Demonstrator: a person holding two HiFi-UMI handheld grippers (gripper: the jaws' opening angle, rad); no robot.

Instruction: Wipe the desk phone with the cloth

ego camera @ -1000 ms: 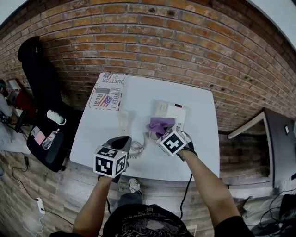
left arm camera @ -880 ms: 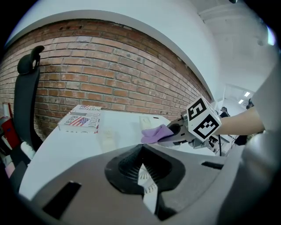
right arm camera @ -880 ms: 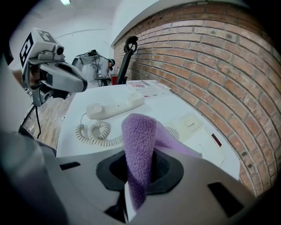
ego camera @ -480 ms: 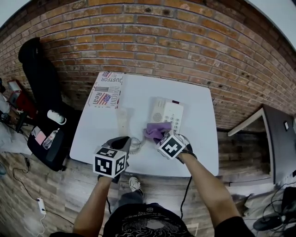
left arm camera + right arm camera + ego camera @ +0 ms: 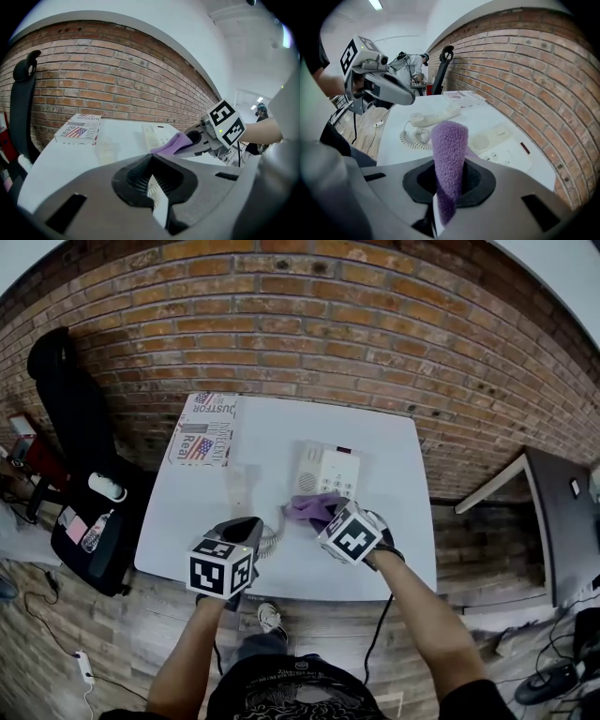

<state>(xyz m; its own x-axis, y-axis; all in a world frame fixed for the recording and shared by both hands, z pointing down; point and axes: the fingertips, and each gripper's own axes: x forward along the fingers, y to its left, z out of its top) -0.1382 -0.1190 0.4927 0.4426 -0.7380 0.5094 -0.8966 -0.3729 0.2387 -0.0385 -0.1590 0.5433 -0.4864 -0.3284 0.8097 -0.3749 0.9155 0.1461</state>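
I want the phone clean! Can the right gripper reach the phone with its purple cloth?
Probably yes. The right gripper holds the cloth right by the phone; nothing stands between them, and the handset lies off to the side.

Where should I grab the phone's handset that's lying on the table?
Grip the handset around its slim middle, coming from above and squeezing across its narrow width. It lies flat on the table, beside the phone base; the coiled cord crowds its near end.

The cloth (image 5: pixel 310 509) hides the near edge of the desk phone (image 5: pixel 329 467).
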